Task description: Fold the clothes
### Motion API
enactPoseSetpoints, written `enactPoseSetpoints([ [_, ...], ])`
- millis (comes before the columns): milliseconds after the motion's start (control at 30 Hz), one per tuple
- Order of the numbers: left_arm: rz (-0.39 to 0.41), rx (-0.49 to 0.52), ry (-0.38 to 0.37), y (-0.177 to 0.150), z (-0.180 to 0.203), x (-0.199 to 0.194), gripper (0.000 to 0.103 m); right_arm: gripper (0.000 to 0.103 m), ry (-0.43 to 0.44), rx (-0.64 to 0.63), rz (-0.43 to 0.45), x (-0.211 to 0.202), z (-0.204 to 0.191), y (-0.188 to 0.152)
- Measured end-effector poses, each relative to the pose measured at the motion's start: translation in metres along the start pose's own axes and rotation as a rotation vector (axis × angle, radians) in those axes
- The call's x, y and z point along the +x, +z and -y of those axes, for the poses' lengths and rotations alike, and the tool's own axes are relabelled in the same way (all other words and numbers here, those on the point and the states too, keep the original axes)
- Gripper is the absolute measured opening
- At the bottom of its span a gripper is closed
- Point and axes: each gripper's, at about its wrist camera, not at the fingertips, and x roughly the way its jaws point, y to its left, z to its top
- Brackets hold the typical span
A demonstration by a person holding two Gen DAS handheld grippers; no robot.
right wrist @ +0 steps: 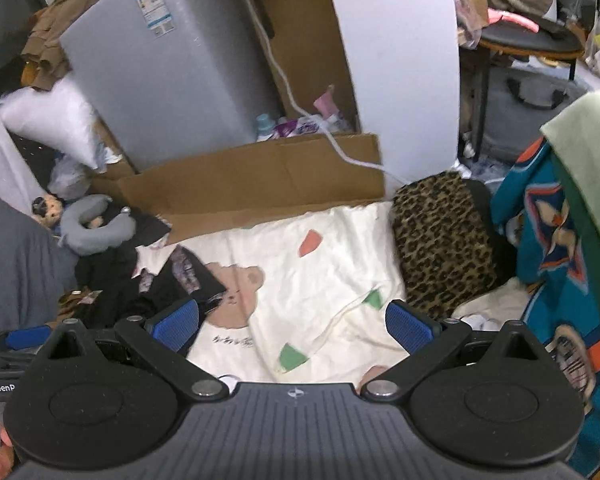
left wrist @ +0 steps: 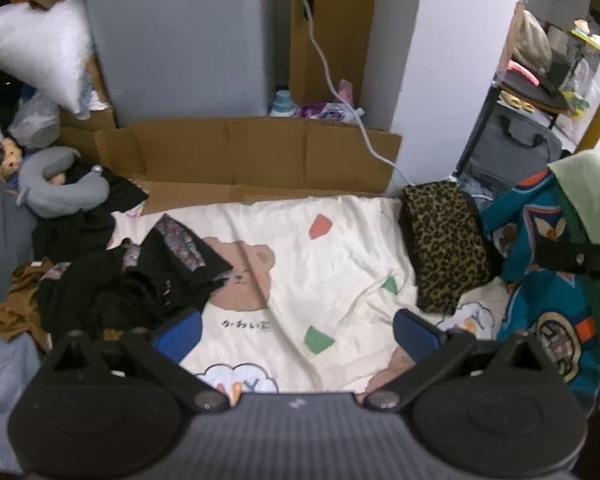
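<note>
A cream sheet with a bear print [left wrist: 320,264] covers the bed, also in the right wrist view [right wrist: 308,276]. A heap of black clothes [left wrist: 140,284] lies at its left side, and it shows in the right wrist view [right wrist: 168,284]. A folded leopard-print garment [left wrist: 440,240] lies at the right, seen too in the right wrist view [right wrist: 440,236]. My left gripper [left wrist: 296,332] is open and empty above the sheet. My right gripper [right wrist: 292,324] is open and empty above the sheet. The left gripper's blue finger [right wrist: 28,336] shows at the right wrist view's left edge.
A teal patterned jacket [left wrist: 548,280] and a green cloth [left wrist: 588,200] hang at the right. Flattened cardboard [left wrist: 252,156] and a grey appliance [left wrist: 180,36] stand behind the bed. A grey neck pillow [left wrist: 64,188] and a white pillow [left wrist: 40,48] lie at the left.
</note>
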Motion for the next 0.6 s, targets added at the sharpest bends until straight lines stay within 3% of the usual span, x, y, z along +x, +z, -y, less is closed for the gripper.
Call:
enactPoseSetpoints([
  [300, 0.007, -0.044, 0.024, -0.02, -0.005, -0.009, 0.103, 0.103, -0.032, -0.043, 0.074, -0.015, -0.008, -0.025],
  [600, 0.037, -0.066, 0.061, -0.035, -0.006, -0.007, 0.103, 0.103, -0.048, -0.071, 0.077, -0.011, -0.005, -0.048],
])
